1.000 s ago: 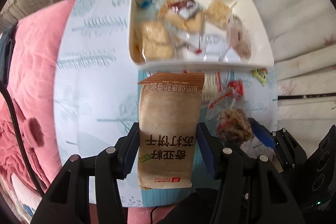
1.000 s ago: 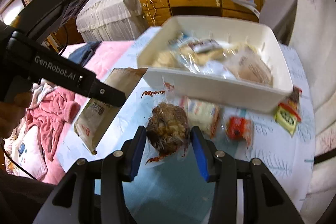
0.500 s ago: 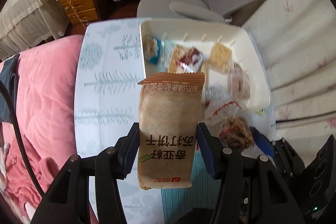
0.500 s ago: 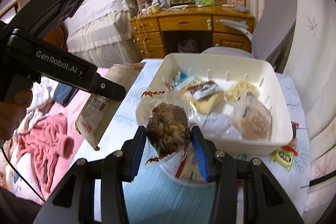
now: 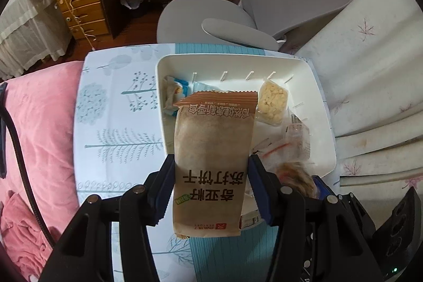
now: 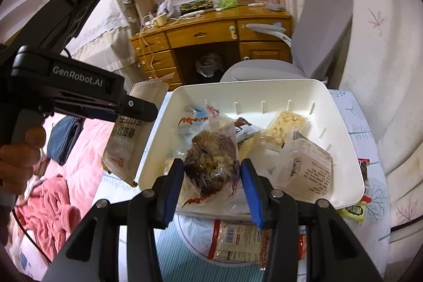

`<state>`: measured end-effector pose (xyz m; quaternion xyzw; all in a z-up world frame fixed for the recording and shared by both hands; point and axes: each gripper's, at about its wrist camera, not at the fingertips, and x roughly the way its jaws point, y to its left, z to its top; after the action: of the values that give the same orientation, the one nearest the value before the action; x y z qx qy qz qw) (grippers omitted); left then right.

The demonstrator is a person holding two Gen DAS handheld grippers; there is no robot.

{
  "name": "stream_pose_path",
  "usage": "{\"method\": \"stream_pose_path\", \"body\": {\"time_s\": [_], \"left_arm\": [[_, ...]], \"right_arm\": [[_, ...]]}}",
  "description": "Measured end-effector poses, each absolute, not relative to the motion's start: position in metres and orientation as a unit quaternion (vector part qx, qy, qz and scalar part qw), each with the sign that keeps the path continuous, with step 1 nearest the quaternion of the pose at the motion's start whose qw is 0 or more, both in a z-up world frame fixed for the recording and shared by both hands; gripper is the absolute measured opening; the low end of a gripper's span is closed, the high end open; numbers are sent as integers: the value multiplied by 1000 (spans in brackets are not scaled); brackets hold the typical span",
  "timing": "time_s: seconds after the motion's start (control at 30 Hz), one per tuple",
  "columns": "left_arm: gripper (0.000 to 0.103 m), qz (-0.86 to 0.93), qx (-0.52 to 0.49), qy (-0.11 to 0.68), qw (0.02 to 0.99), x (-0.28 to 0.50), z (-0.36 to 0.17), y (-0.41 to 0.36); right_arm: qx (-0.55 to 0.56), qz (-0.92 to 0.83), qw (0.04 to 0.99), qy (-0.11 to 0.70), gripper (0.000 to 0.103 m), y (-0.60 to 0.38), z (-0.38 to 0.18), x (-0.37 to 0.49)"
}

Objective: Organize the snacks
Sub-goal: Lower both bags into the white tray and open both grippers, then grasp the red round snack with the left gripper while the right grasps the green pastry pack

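1. The left gripper (image 5: 211,189) is clamped on a brown cracker packet (image 5: 214,163), pads pressed on both long sides. The packet is off the surface, its crimped top out over the left part of the white bin (image 5: 327,139).
2. The right gripper (image 6: 211,176) is squeezing a clear bag of brown clustered snack (image 6: 211,157), and that bag is up in the air too, over the near wall of the bin.
3. From the right wrist view the left gripper comes in from the left edge, held by a hand (image 6: 18,163), with the cracker packet hanging just outside the bin's left wall.
4. The bin sits toward the far edge of the tree-print surface (image 5: 116,123) and already holds a pale puffed-rice bar (image 6: 285,126), a clear wrapped pack with printed text (image 6: 306,168) near its right wall, a blue-white wrapper (image 5: 174,89) by the far left corner and a dark wrapper, partly hidden.
5. Still loose on the surface at the near edge: a red-trimmed biscuit pack (image 6: 240,242) right in front of the bin, plus a small green sachet (image 6: 354,210) beside the bin's near right corner.
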<state>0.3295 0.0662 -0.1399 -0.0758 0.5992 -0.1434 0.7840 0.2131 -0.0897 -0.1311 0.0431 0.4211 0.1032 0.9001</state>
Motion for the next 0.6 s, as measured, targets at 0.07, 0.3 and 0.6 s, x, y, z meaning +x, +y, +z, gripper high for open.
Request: {"method": "stream_pose_path", "body": {"time_s": [0.07, 0.3, 0.6], "left_arm": [[58, -143, -82, 601, 782, 329, -143, 66], [72, -146, -92, 599, 782, 323, -145, 67], [73, -143, -103, 602, 779, 292, -143, 60]], "right_arm": [[45, 95, 899, 426, 46, -93, -133, 215], [64, 71, 889, 449, 50, -109, -142, 217], [92, 58, 880, 463, 50, -136, -145, 200]]}}
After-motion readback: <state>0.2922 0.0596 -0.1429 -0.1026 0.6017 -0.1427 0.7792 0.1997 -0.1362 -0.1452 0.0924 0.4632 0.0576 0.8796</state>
